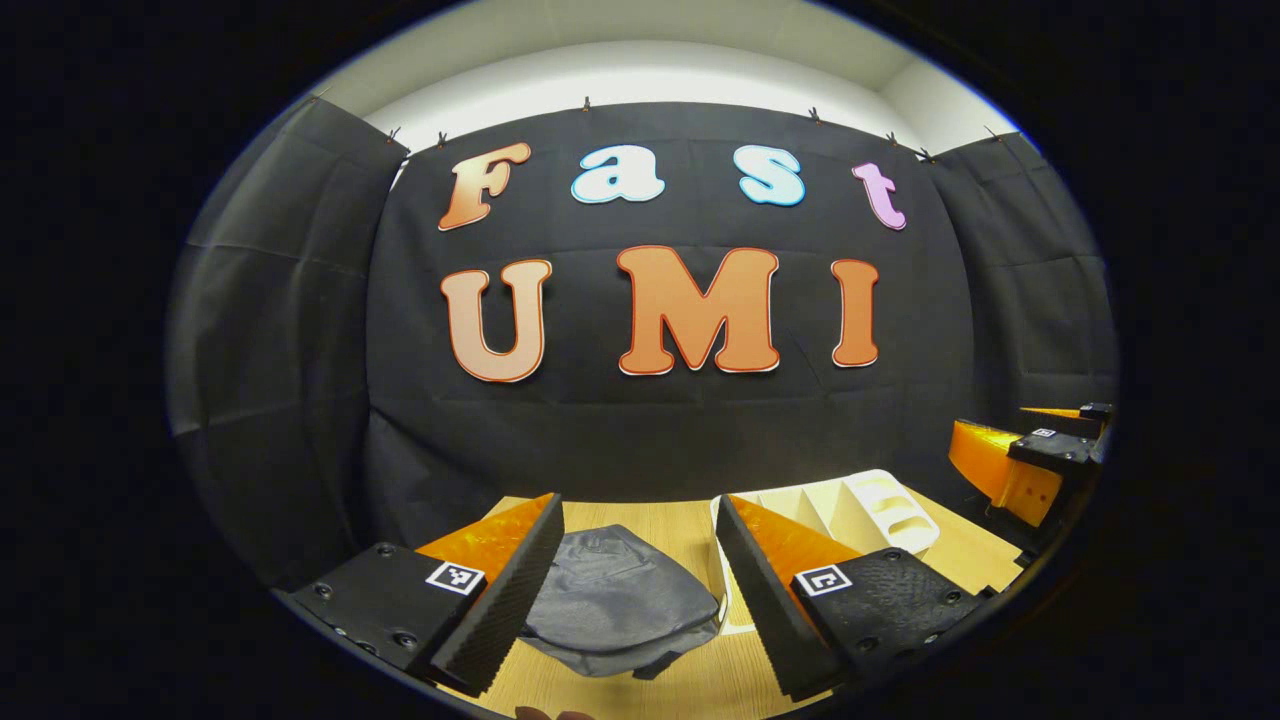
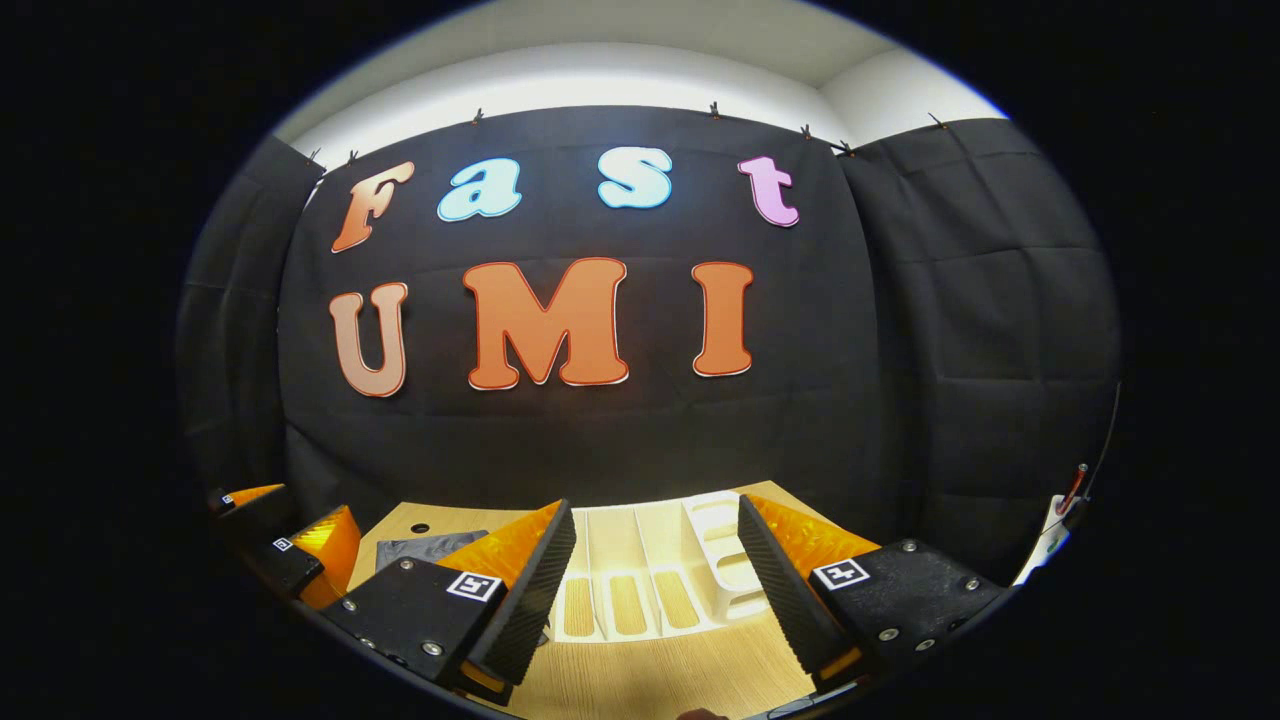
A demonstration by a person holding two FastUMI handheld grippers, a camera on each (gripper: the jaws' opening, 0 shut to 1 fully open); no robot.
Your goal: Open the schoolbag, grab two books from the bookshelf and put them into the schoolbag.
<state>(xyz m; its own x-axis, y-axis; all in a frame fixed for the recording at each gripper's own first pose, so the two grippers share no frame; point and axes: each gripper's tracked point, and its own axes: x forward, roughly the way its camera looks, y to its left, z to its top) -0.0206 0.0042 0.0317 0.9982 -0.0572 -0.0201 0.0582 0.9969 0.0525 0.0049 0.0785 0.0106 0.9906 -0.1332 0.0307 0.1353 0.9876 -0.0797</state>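
Down on the wooden table (image 1: 640, 530), the grey schoolbag (image 1: 615, 600) lies flat between the left gripper's (image 1: 640, 590) spread fingers, touching neither; its long axis runs away from the camera toward the booth wall. Just beside it, on its right, sits the white bookshelf (image 2: 650, 560), its dividers also running toward the wall, its slots holding no visible books. The right gripper (image 2: 655, 590) hovers before the bookshelf, fingers apart, gripping nothing.

schoolbag (image 1: 615, 595) flat on table (image 2: 640, 675) | bookshelf (image 2: 650, 570) just beside | bare wood in front, passable
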